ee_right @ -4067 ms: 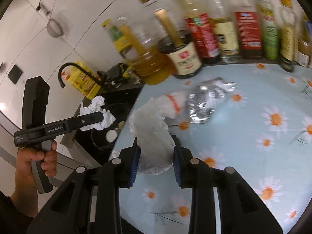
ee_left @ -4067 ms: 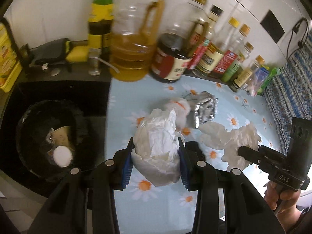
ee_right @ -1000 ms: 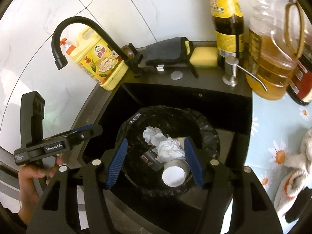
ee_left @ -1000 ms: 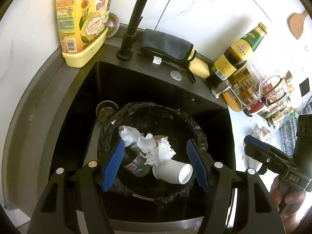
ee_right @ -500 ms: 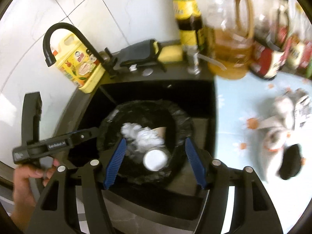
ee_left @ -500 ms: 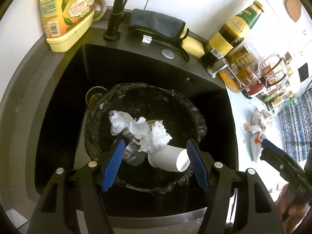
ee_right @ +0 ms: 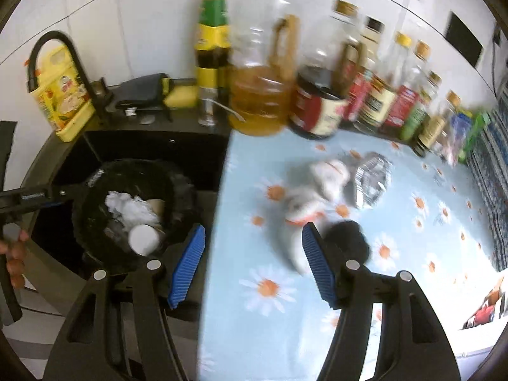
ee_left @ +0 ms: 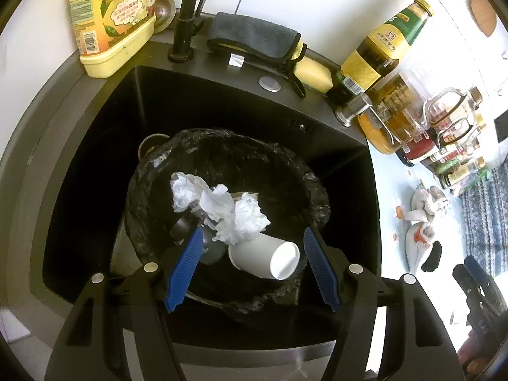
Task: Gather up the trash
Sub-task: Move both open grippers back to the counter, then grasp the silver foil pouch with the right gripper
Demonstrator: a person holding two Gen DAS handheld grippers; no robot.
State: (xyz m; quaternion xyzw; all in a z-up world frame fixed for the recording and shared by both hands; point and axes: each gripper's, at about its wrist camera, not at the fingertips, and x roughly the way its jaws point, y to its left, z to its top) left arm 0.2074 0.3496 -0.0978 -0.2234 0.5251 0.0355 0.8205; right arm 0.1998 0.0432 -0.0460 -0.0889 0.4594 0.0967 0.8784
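White tiled wall [ee_right: 143, 16], daisy-print countertop [ee_right: 412, 238]

Open counter in front, bottles along the back edge

The floral counter [ee_right: 397, 254] lies bare toward its front edge; bottles [ee_right: 374, 95] wall its back edge, the faucet [ee_left: 187, 16] stands over the sink [ee_left: 95, 146].

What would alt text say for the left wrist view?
An open, empty left claw hangs over a black-lined trash bin in a dark sink, holding crumpled tissues and a white paper cup.

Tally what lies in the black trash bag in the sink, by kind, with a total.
Crumpled white tissue wads: 2
White paper cup: 1
Brown paper cup: 1
Dark can or cup, partly hidden: 1
Total: 5 visible in the trash bag; more may be buried.
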